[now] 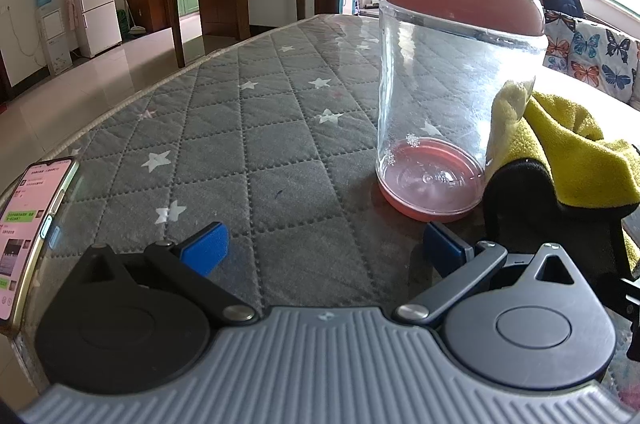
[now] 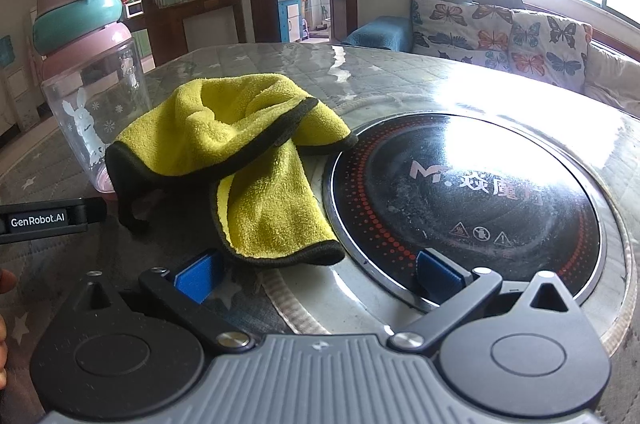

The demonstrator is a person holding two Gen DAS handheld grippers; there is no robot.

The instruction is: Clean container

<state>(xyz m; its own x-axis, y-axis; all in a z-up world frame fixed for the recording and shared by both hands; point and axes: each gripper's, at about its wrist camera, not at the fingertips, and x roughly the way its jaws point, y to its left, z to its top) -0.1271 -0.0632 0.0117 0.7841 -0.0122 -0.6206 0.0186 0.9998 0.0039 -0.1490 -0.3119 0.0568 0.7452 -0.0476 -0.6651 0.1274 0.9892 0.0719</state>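
A clear plastic bottle (image 1: pixel 448 104) with a pink base and a pink-and-teal lid stands upright on the table; it also shows in the right wrist view (image 2: pixel 96 112), topped by teal antlers. A yellow cloth (image 2: pixel 240 152) with a dark border lies crumpled to its right, seen too in the left wrist view (image 1: pixel 560 152). My left gripper (image 1: pixel 324 248) is open and empty, just short of the bottle's base. My right gripper (image 2: pixel 320 272) is open and empty, its fingers just short of the cloth's near edge.
A round black induction hob (image 2: pixel 480 196) is set in the table right of the cloth. A phone (image 1: pixel 28 236) lies at the table's left edge. The grey quilted table cover (image 1: pixel 248 128) has white stars. A butterfly-print sofa (image 2: pixel 520 40) stands behind.
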